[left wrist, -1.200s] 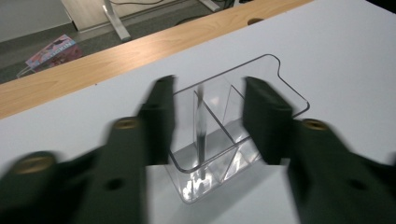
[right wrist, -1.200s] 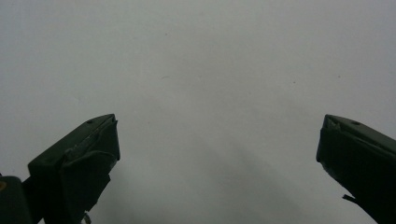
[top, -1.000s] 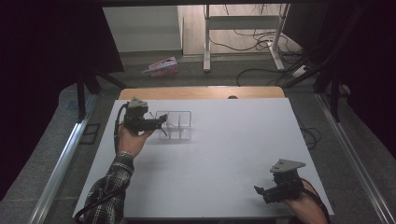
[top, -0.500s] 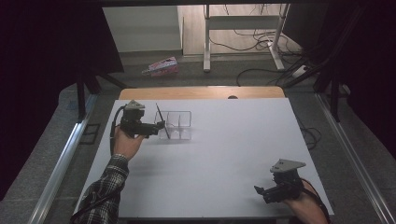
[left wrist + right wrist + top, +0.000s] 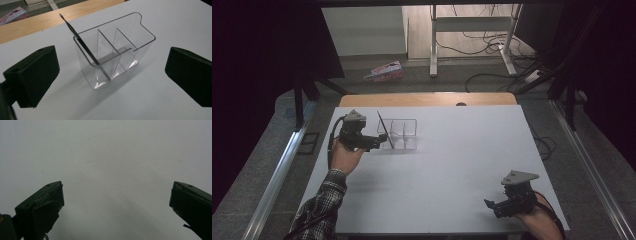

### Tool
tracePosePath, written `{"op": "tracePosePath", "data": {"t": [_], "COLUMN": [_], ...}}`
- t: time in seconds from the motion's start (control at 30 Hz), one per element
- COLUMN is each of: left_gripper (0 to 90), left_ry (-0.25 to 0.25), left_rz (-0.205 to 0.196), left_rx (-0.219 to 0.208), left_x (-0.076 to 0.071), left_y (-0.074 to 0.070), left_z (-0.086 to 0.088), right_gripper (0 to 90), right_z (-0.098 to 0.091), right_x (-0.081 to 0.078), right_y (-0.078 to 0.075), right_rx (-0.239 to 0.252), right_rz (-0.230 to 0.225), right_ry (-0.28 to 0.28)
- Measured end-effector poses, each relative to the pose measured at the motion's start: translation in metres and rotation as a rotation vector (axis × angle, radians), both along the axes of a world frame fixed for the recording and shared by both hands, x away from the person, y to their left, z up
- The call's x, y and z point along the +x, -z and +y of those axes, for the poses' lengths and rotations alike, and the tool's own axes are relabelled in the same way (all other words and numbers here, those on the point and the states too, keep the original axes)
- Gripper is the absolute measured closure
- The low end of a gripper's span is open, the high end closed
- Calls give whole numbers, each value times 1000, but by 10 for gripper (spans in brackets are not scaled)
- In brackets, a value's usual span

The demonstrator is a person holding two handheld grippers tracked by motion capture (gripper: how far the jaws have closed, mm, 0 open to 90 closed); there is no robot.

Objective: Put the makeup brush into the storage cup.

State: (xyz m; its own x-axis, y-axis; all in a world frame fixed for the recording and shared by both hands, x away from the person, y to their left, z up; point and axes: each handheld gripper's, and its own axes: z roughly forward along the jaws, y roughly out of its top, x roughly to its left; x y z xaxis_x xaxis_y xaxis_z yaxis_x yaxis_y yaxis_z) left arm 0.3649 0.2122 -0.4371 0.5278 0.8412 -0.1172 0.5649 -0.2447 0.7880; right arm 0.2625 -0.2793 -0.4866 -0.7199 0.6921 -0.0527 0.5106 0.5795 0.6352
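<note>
Standing wide apart, the jaws of the left gripper have just been opening and now hold nothing; in the left gripper view the 2 black pads sit well clear of everything, with bare table between them and the clear organizer. A second ago that gripper was up against the box with the thin dark tool at its tips; it has since backed off a little toward 9 o'clock, and the tool stays behind on its own.

That thin black tool, something like a slim spatula or brush, now stands tilted in the organizer's end compartment, the 1 nearest the gripper. Its lower end rests on the floor of the box, its shaft leans on the rim, and its top points up toward 11 o'clock in the left gripper view. The other 2 compartments look empty.

My reading is that the placing step is done: the tool has been let go inside the box and seems to rest steadily, so the hand is free to pull away.

Further out, the organizer sits at about 10 o'clock on the white table, near its far edge. The right gripper rests at 5 o'clock, well apart from all this, jaws spread and empty over bare tabletop, unmoved.
</note>
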Motion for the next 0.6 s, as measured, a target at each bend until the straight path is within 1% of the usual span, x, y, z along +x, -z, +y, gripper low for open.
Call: {"op": "tracePosePath", "data": {"t": [0.27,0.6], "left_gripper": [0,0], "left_ry": [13,36], "left_rz": [-4,-6], "left_rx": [-2,16], "left_x": [-6,-15], "left_y": [-1,-1], "left_z": [-1,-2], "right_gripper": [0,0], "right_z": [0,0], "right_x": [0,0], "right_y": [0,-1], "right_rx": [1,7], "right_rz": [-1,-5], "right_ry": [0,-1]}}
